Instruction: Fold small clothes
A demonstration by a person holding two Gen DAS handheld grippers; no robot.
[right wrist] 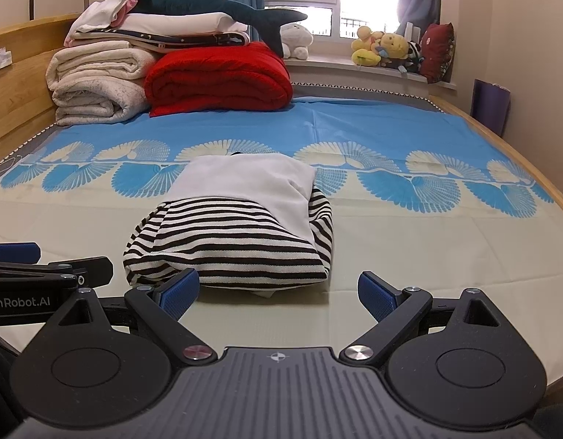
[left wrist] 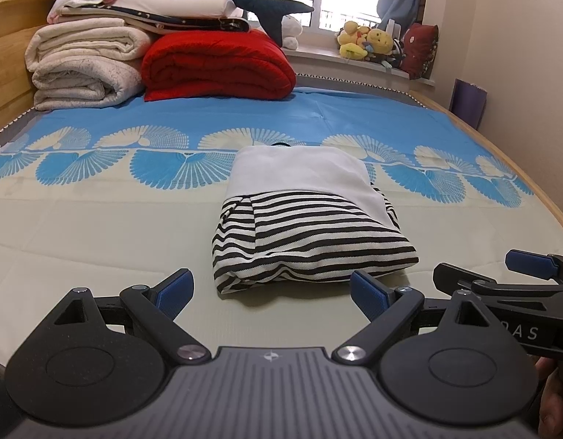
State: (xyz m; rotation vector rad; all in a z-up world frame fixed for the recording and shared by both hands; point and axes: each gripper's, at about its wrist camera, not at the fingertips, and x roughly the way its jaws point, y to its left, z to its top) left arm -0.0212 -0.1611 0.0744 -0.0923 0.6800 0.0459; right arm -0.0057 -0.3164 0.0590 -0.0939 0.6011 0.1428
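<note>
While both tools hang back with jaws spread wide and nothing between them, the garment sits folded in a compact bundle on the bed, striped half nearest, white half behind. Left gripper faces its near edge; right gripper lines up just beside it, close to the striped hem. Looks like the fold is essentially done. Next call, I'd say: a tidy-up of that loose corner poking out underneath, or setting the bundle aside.
</note>
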